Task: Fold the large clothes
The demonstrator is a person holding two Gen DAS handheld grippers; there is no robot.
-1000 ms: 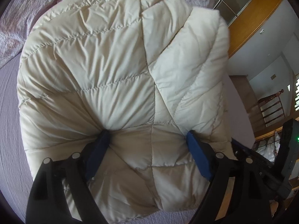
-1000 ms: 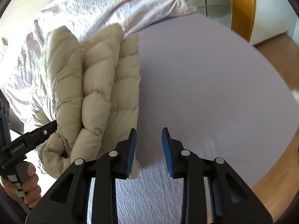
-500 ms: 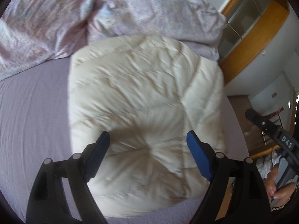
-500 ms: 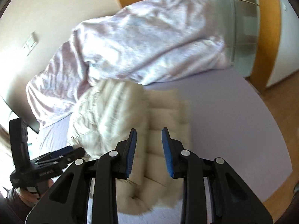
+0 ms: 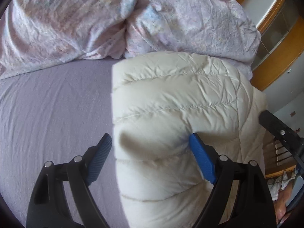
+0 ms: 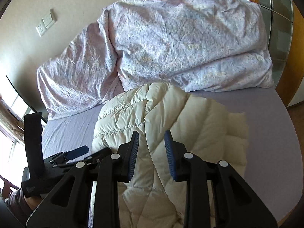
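Observation:
A cream quilted down jacket (image 5: pixel 180 104) lies folded into a thick bundle on the purple bed sheet (image 5: pixel 53 110). My left gripper (image 5: pixel 150 135) stands wide open over the jacket's left edge. Its left finger hangs over bare sheet, and its right pad (image 5: pixel 202 161) rests against the puffy fabric. In the right wrist view the same jacket (image 6: pixel 199 125) fills the middle, its layers stacked and one fold ridge running down. My right gripper (image 6: pixel 151 133) hovers above that ridge, its jaws only a narrow gap apart with nothing between them. The left gripper (image 6: pixel 91 151) shows at the jacket's left side.
A crumpled pale pink duvet (image 6: pixel 171 43) is heaped along the head of the bed behind the jacket. A wall with a socket plate (image 6: pixel 45 23) lies beyond, and wooden and glass panels (image 5: pixel 275 28) stand to the right. Bare sheet (image 6: pixel 269 133) extends right of the jacket to the bed's edge.
The left pads pressed into the jacket a second ago; now that gripper has lifted and shifted left, off the bundle. The right gripper swung from bare sheet to above the jacket.

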